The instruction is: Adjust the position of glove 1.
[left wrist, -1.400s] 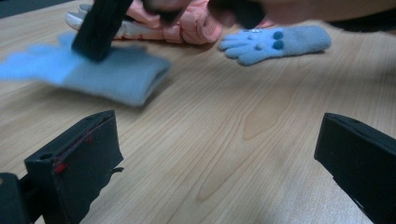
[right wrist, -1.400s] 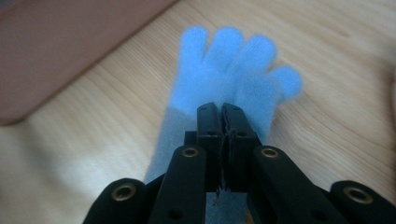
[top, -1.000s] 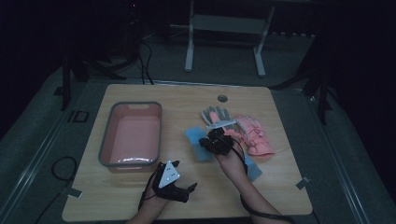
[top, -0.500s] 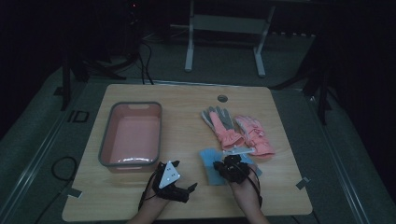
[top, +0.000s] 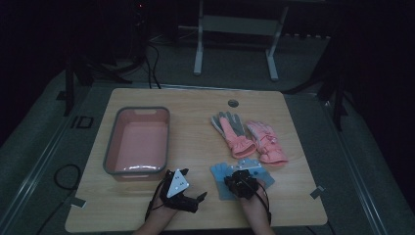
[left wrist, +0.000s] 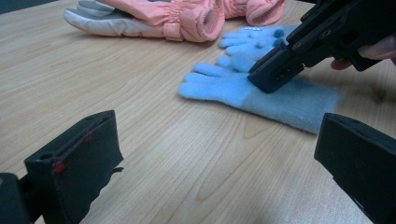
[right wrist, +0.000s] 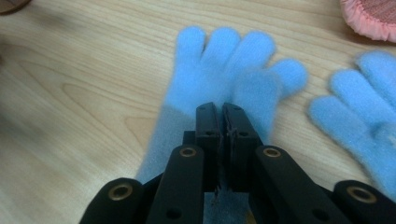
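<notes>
Right gripper view: our right tool (right wrist: 222,109) has its jaws pressed together, tips over a blue fleece glove (right wrist: 219,74) lying flat on the table (right wrist: 79,93) — whether fabric is caught, we cannot tell. A second blue glove (right wrist: 359,107) lies just beside. Left tool (left wrist: 210,154) is spread wide, holding nothing — pink ski gloves (top: 247,137) lie beyond, pink tub (top: 139,142) to the left.

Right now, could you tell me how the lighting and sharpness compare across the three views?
High view: dim, the surroundings nearly black, the table and pink tub muted. Left gripper view: bright, the wood grain crisp, its own tongs soft-edged up close. Right gripper view: bright, but the blue glove is blurred, while the tongs look sharp.
</notes>
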{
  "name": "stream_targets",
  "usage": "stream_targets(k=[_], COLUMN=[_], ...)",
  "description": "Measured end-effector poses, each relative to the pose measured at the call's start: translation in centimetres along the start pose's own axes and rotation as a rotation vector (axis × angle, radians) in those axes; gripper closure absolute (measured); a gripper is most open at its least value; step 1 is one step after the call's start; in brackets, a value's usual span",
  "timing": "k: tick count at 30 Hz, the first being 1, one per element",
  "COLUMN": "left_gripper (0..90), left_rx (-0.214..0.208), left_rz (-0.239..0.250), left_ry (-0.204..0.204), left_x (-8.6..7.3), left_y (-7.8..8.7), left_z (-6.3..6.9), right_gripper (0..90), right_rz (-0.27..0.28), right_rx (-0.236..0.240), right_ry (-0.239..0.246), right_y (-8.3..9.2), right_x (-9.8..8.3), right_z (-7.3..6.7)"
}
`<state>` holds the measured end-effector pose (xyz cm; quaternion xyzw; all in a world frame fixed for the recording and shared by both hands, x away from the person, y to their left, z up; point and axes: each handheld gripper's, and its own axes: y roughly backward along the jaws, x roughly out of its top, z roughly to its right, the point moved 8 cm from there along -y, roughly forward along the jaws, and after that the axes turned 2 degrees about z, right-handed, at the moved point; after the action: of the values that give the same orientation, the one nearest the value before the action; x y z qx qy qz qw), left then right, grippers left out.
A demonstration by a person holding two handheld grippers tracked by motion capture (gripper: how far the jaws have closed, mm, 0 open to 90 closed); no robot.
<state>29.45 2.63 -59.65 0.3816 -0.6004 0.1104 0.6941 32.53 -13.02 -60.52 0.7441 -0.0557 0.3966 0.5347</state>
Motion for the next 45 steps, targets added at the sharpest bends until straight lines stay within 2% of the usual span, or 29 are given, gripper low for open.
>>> stream_targets(k=[9, 11, 12, 13, 15, 18, 19, 20, 21, 22, 23, 24, 25, 26, 28, 29, 33, 37, 41, 43, 45], left_gripper=[0.5, 0.5, 0.5, 0.5, 0.5, 0.5, 0.5, 0.5, 0.5, 0.5, 0.5, 0.5, 0.5, 0.5, 0.5, 0.5, 0.5, 0.5, 0.5, 0.5, 0.5], left_rx=[0.001, 0.0, -0.001, -0.001, -0.002, -0.005, -0.006, -0.006, -0.005, -0.005, -0.005, -0.005, -0.005, -0.005, -0.003, -0.002, -0.003, -0.004, -0.005, -0.005, -0.005], left_rz=[0.0, 0.0, 0.0, 0.0, 0.001, 0.0, 0.0, 0.0, 0.0, 0.0, -0.001, -0.002, -0.002, -0.002, -0.002, -0.002, -0.002, -0.001, -0.002, -0.002, -0.002], left_ry=[0.001, 0.002, 0.001, 0.0, -0.001, -0.002, -0.002, -0.003, -0.001, -0.001, 0.001, 0.002, 0.003, 0.003, 0.003, 0.002, 0.003, 0.006, 0.006, 0.006, 0.006], left_x=[0.0, 0.0, 0.0, 0.0, 0.0, 0.0, 0.0, 0.0, 0.0, 0.0, 0.0, 0.0, 0.0, 0.0, 0.0, 0.0, 0.0, 0.0, 0.0, 0.0, 0.0], left_y=[0.0, 0.0, 0.0, 0.0, 0.0, 0.0, 0.0, 0.0, 0.0, 0.0, 0.0, 0.0, 0.0, 0.0, 0.0, 0.0, 0.0, 0.0, 0.0, 0.0, 0.0], left_z=[0.0, 0.0, 0.0, 0.0, 0.0, 0.0, 0.0, 0.0, 0.0, 0.0, 0.0, 0.0, 0.0, 0.0, 0.0, 0.0, 0.0, 0.0, 0.0, 0.0, 0.0], right_gripper=[83.1, 80.6, 75.3, 75.3, 72.3, 71.0, 71.0, 70.7, 71.3, 71.6, 71.6, 71.5, 71.8, 71.8, 71.5, 71.5, 69.7, 67.9, 66.2, 66.0, 67.0], right_rz=[0.038, 0.057, 0.07, 0.07, 0.084, 0.126, 0.142, 0.157, 0.154, 0.146, 0.146, 0.134, 0.121, 0.121, 0.064, 0.044, -0.04, -0.076, -0.099, -0.12, -0.117], right_rx=[-0.014, -0.022, -0.014, -0.014, -0.002, 0.024, 0.038, 0.053, 0.057, 0.062, 0.062, 0.077, 0.078, 0.078, 0.088, 0.086, 0.092, 0.092, 0.134, 0.13, 0.137], right_ry=[-0.047, -0.058, -0.068, -0.068, -0.061, -0.014, 0.012, 0.06, 0.155, 0.181, 0.181, 0.213, 0.228, 0.228, 0.281, 0.293, 0.354, 0.366, 0.371, 0.369, 0.357], right_y=[-0.3, -0.4, -0.4, -0.4, 0.0, 1.5, 2.1, 2.7, 3.7, 3.9, 3.9, 4.1, 4.3, 4.3, 4.5, 4.5, 4.4, 3.9, 3.1, 2.6, 2.4], right_x=[0.1, 0.3, 0.4, 0.4, 0.8, 2.0, 2.5, 2.9, 3.3, 3.3, 3.3, 3.3, 3.1, 3.1, 2.4, 2.2, 1.3, 1.1, 0.6, 0.1, -0.1], right_z=[0.0, -0.1, -0.2, -0.2, -0.2, 0.6, 1.0, 1.5, 2.9, 3.4, 3.4, 4.0, 4.7, 4.7, 7.1, 7.8, 9.6, 10.6, 10.7, 10.9, 11.0])
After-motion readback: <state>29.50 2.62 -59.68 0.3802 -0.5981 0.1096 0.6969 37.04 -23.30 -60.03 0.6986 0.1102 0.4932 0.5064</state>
